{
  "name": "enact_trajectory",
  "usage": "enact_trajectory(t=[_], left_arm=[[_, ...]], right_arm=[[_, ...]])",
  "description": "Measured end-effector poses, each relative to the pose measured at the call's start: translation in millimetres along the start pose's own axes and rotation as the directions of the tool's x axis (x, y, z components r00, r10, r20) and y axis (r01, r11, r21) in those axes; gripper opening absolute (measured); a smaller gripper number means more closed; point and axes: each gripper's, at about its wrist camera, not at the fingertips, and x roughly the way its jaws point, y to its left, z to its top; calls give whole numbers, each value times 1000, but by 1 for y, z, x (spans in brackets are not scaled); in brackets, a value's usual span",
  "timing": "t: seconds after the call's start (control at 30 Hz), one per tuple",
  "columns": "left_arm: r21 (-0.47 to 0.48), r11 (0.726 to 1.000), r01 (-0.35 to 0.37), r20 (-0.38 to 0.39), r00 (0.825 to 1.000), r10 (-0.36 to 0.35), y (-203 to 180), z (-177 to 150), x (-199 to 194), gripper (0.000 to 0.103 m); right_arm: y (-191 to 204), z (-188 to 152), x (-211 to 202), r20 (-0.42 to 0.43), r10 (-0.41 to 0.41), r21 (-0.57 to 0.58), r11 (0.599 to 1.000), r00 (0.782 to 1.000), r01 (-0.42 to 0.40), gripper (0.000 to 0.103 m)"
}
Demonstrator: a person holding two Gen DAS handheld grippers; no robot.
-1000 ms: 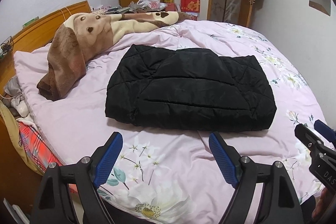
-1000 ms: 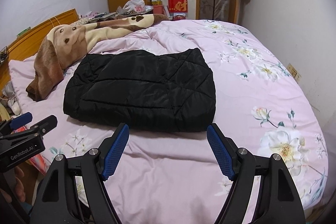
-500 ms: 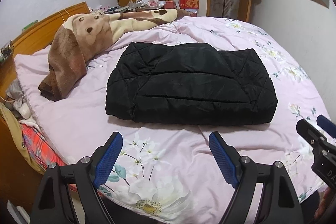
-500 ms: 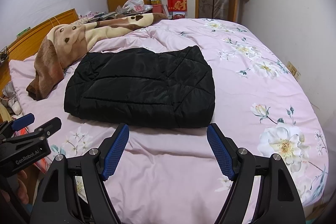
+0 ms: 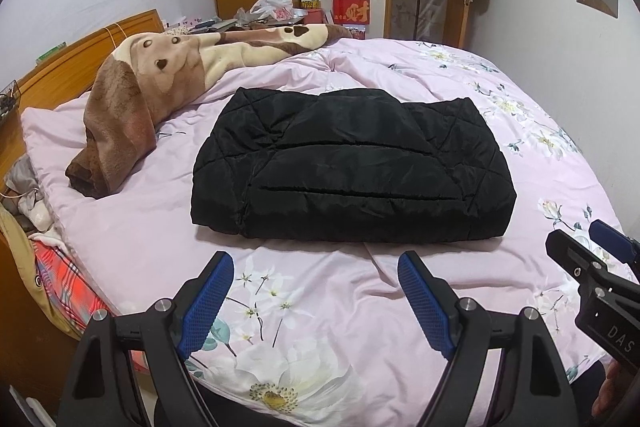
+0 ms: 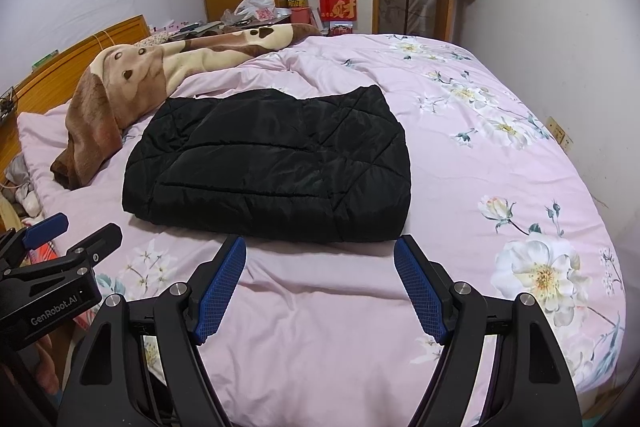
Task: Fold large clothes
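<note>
Pink floral bedding (image 5: 320,307) spreads beneath both of my hand-held grippers. Ahead of my left hand-held gripper (image 5: 316,291) and my right hand-held gripper (image 6: 320,275) lies the black jacket (image 5: 352,167), folded into a compact block, apart from both. Over the last second nothing has shifted: both stay released, jaws wide and empty, hovering just short of its near edge. I judge the fold done, or one last halving left. Beyond-left, a brown blanket (image 5: 132,99) lies clear.

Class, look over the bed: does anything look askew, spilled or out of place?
The black quilted jacket lies neatly folded. Only the brown dog-print blanket looks untidy, heaped loosely along the headboard side. Nothing spilled or damaged.
</note>
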Motion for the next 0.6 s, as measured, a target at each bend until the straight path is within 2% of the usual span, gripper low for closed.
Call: enact_trajectory(t=[0.6], left_arm=[[-16, 1000, -10, 2, 1000, 10, 1, -1, 0, 84]], right_arm=[[3, -1, 2, -8, 3, -11, 1000, 1000, -4, 77]])
